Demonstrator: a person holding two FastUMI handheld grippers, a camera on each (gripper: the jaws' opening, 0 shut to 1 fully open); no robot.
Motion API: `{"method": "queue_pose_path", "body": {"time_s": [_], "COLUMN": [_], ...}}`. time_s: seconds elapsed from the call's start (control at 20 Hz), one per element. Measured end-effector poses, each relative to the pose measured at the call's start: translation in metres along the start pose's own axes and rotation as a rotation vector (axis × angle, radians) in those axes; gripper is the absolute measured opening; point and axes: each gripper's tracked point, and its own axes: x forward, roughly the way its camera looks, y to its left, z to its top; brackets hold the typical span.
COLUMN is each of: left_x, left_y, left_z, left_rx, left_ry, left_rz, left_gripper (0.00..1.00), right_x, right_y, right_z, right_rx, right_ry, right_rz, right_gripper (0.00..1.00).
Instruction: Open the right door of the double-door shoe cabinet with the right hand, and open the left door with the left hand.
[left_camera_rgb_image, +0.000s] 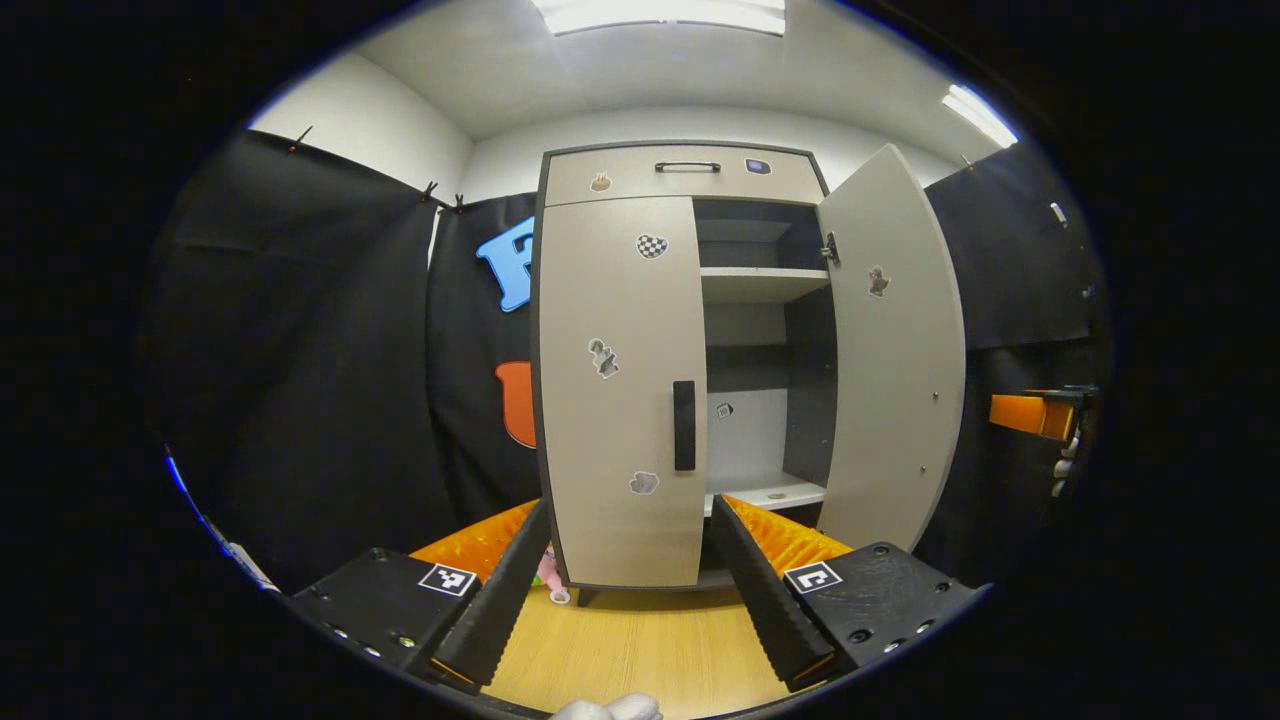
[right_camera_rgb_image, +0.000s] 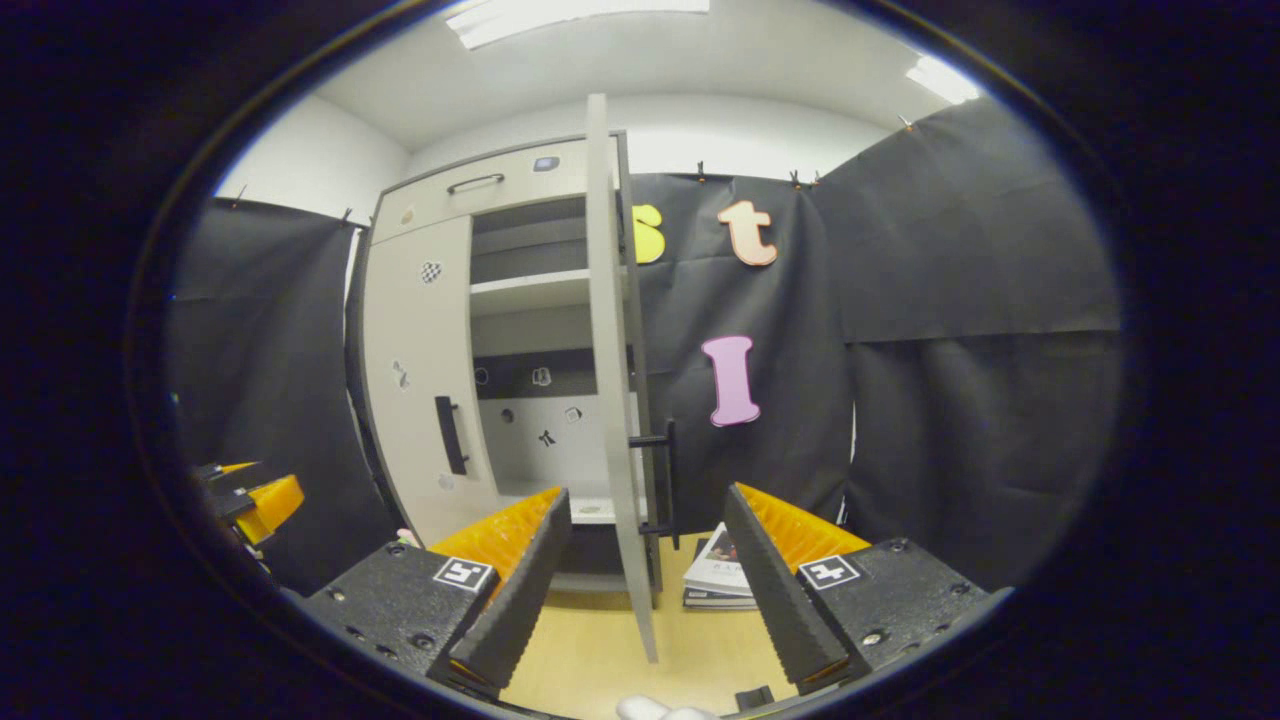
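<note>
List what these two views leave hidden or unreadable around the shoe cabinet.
- Left half of the cabinet: both views, behind the shut left door.
- Pink item by the cabinet's foot: left gripper view, mostly covered by the left gripper finger.
- Stickers on the back panel: right gripper view, too small to identify.
- Books on the floor: right gripper view, partly behind the right door and right gripper.

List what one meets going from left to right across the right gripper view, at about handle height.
Other tool → closed left door → its black handle → open cabinet inside → right door, edge-on → its handle → black cloth wall.
</note>
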Motion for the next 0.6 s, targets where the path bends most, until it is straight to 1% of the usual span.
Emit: {"method": "queue_pose_path", "body": {"time_s": [0.15, 0.3, 0.45, 0.6], "left_x": [0.018, 0.037, 0.061, 0.093], "left_y": [-0.001, -0.007, -0.008, -0.016], "left_z": [-0.003, -0.005, -0.003, 0.001], "left_rx": [-0.004, -0.01, 0.005, -0.01], "left_ry": [-0.003, -0.007, -0.02, -0.03], "left_rz": [-0.033, -0.063, -0.062, -0.071], "left_gripper": [0.96, 0.96, 0.96, 0.96], "right_x": [-0.02, -0.034, -0.043, -0.049], "right_y": [0.021, 0.034, 0.04, 0.043], "right_z": [-0.006, -0.014, -0.016, -0.015], "right_rx": [0.002, 0.012, 0.001, -0.001], "right_ry": [-0.002, 0.011, 0.016, 0.013], "right_rz": [-0.004, -0.009, -0.026, -0.048], "right_gripper": [0.96, 0.96, 0.96, 0.96]}}
